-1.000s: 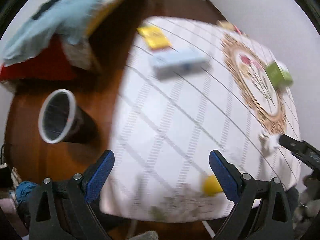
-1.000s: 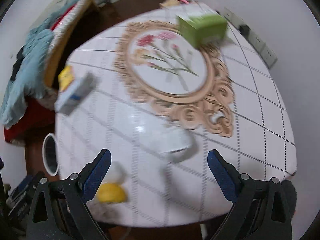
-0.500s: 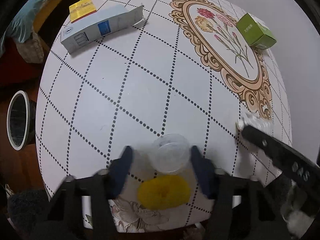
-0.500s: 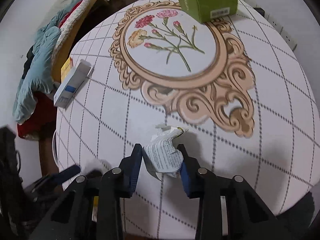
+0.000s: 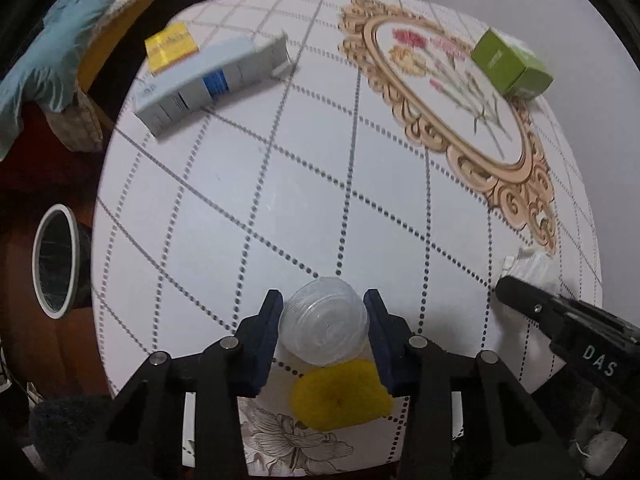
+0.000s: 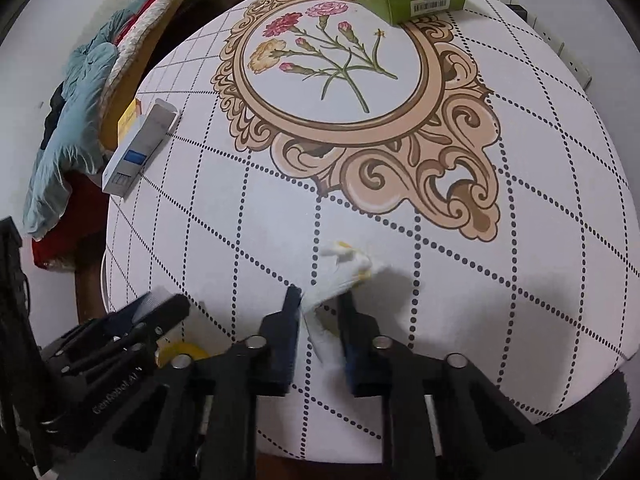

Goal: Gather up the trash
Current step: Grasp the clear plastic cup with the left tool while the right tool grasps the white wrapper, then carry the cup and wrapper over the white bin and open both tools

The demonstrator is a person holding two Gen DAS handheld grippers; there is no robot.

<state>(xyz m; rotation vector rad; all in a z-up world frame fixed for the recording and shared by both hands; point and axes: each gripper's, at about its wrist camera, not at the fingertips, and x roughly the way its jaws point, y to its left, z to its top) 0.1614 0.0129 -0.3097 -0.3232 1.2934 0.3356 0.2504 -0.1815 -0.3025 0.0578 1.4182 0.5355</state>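
A clear plastic cup [image 5: 324,328] stands near the front edge of the round white table [image 5: 240,208]. My left gripper [image 5: 323,298] points down over it, its jaws closing, and both blue pads touch the cup's sides. Just behind the cup lies a yellow lump [image 5: 340,396]. To the right, my right gripper [image 6: 319,296] is shut on a crumpled white paper [image 6: 348,264], which sticks out beyond the fingertips. The left wrist view shows that paper [image 5: 532,266] at the tip of the right gripper [image 5: 504,284].
A grey-and-blue carton [image 5: 212,80], a small yellow box [image 5: 170,46] and a green box [image 5: 510,64] lie on the far part of the table. A round bin [image 5: 54,260] stands on the floor to the left. Clothes lie heaped at the far left.
Both grippers came down to the table from open. The left one closed in around the clear cup. The right one pinched the crumpled paper flatter.
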